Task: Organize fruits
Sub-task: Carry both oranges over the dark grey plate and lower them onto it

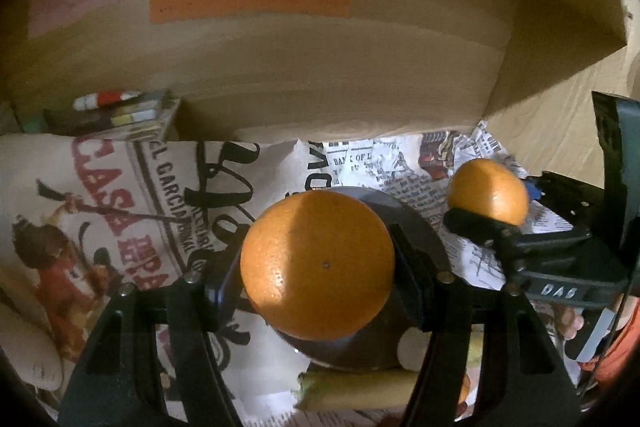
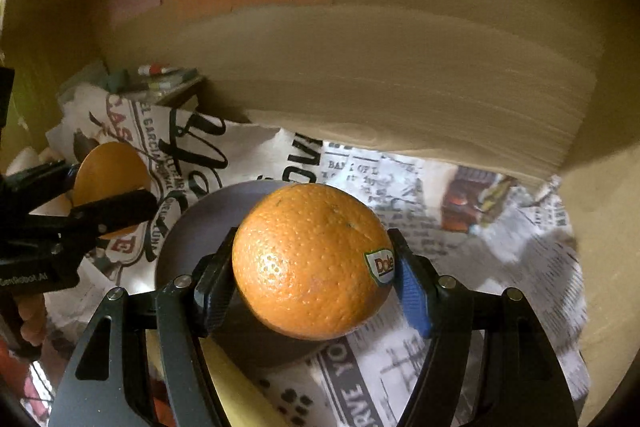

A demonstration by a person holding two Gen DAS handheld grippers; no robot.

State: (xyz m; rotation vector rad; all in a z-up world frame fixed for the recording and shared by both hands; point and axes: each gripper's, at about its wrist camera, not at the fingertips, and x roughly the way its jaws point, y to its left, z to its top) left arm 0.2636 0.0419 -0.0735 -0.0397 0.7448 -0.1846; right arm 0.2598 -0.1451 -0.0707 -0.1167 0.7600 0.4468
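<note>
orange: pitted, glossy peel
plate: smooth, matt grey
table cover: creased printed paper
box: matt cardboard

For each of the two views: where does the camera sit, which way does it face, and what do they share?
Left wrist: on the left gripper, angled down; jaws hold an orange; right gripper at right.
Right wrist: on the right gripper, angled down; jaws hold the Dole-stickered orange; left gripper at left.
Shared: both oranges, grey plate, newsprint paper, wooden board.
</note>
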